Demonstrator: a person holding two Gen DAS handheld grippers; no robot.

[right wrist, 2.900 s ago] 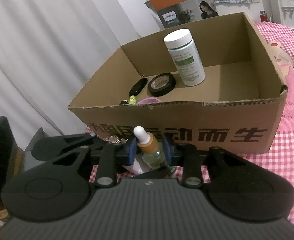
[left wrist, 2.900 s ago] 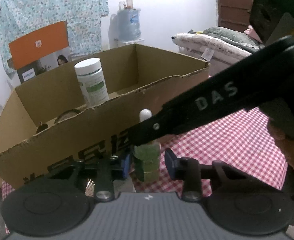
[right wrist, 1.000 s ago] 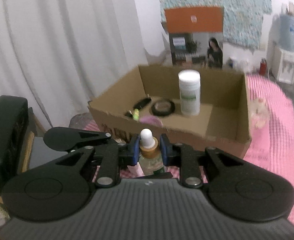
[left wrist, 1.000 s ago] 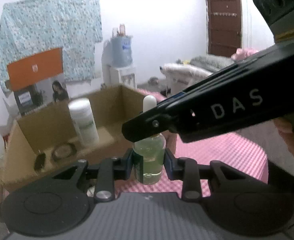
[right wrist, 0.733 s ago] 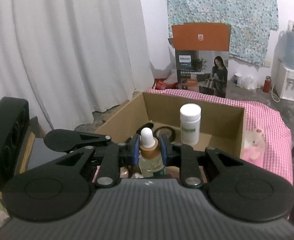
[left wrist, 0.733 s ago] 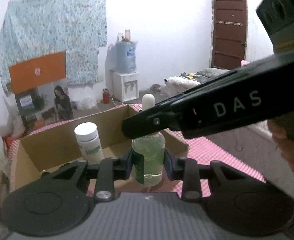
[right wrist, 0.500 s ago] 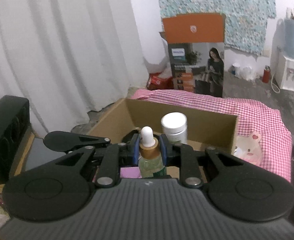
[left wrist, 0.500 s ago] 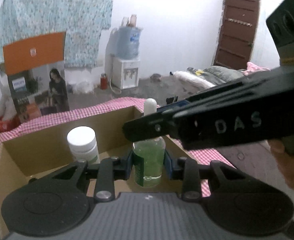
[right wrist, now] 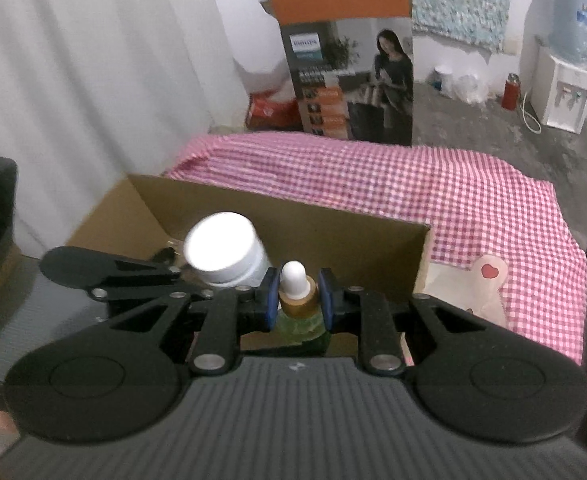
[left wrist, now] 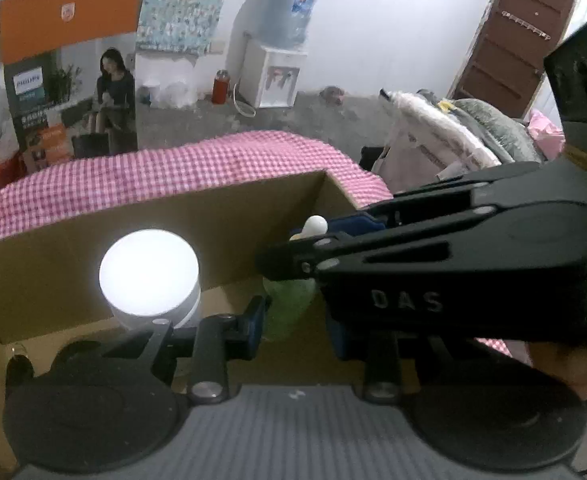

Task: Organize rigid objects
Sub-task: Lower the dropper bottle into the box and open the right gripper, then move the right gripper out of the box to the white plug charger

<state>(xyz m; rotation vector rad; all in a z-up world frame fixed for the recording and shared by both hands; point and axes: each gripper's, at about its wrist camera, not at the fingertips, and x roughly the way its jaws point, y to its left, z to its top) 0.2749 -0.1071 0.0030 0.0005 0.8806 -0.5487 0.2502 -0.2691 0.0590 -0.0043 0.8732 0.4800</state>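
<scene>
Right gripper point(right wrist: 295, 304) clamped on the dropper bottle point(right wrist: 296, 300) at its tan collar, blue pads touching both sides; white bulb sticks up between the fingers, green glass body hangs below. Bottle upright, held over the open cardboard box point(right wrist: 313, 224), toward its right end near the far wall.

Left wrist view: left gripper point(left wrist: 295, 320) sits low around the same dropper bottle point(left wrist: 289, 304). Left blue pad point(left wrist: 255, 322) is just beside the green body; the right finger is hidden behind the right gripper's black frame, so cannot tell if the left gripper is actually gripping or slightly apart. Right gripper point(left wrist: 333, 236) crosses in from the right, marked "DAS", pinching the bottle's neck under the white bulb.

Inside the cardboard box point(left wrist: 173, 216): white-capped jar point(left wrist: 149, 276) standing upright left of the bottle, close to it but not touching as far as visible. Same white-capped jar point(right wrist: 225, 254) shows in the right wrist view just left of the right gripper's fingers. Small dark item point(left wrist: 19, 364) at the box's left end, too dim to name.

Box rests on a pink checked cloth point(right wrist: 433, 188).
</scene>
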